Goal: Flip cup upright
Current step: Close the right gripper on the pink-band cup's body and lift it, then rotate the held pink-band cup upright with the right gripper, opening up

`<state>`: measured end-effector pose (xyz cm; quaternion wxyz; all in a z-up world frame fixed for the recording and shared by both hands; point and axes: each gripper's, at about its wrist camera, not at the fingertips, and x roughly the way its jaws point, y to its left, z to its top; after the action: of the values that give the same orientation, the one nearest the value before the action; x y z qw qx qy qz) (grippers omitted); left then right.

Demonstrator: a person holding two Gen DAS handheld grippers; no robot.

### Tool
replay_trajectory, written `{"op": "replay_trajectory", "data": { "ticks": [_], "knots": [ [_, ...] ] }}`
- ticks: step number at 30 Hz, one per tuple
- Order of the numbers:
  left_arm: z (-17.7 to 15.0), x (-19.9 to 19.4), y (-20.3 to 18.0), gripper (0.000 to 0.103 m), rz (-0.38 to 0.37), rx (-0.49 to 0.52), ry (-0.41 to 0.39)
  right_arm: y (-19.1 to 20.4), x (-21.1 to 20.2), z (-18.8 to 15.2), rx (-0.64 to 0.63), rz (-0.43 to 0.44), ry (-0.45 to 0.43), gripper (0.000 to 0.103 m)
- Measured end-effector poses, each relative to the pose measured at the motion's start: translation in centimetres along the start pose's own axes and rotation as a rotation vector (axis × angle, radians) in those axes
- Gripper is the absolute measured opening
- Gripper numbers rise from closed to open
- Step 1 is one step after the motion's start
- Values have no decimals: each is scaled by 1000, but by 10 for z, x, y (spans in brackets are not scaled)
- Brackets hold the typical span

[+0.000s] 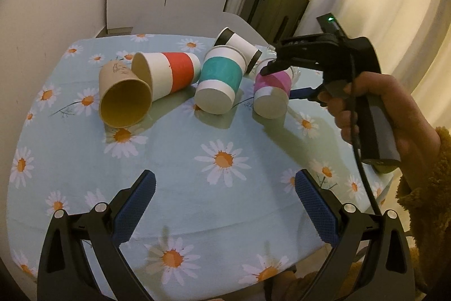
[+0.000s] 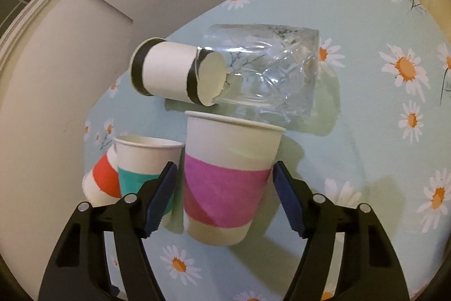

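Observation:
Several paper cups lie on their sides on the daisy tablecloth (image 1: 225, 188). A white cup with a magenta band (image 1: 272, 92) lies at the right, base toward me. My right gripper (image 1: 277, 81) straddles it; in the right wrist view the magenta cup (image 2: 225, 188) sits between the blue pads (image 2: 163, 196), with small gaps on both sides. My left gripper (image 1: 225, 205) is open and empty, low over the near part of the table.
A teal-band cup (image 1: 220, 81), a red-band cup (image 1: 169, 72), a brown cup (image 1: 124, 98) and a black-band cup (image 1: 236, 44) lie beside the magenta one. A clear plastic cup (image 2: 270, 72) lies behind it. The table edge is near on the right.

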<state>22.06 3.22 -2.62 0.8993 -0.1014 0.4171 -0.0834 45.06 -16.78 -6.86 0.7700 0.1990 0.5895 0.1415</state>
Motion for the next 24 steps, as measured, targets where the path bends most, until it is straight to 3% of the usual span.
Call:
{"op": "replay_trajectory", "data": {
  "ticks": [13,24],
  "knots": [
    [-4,-11,2,96,23,16,-17,12,-19,-15,-42,28,17,65],
    [-12,-43,5,96,49,22,-43,40,-66,-97,-165,102,114,65]
  ]
}}
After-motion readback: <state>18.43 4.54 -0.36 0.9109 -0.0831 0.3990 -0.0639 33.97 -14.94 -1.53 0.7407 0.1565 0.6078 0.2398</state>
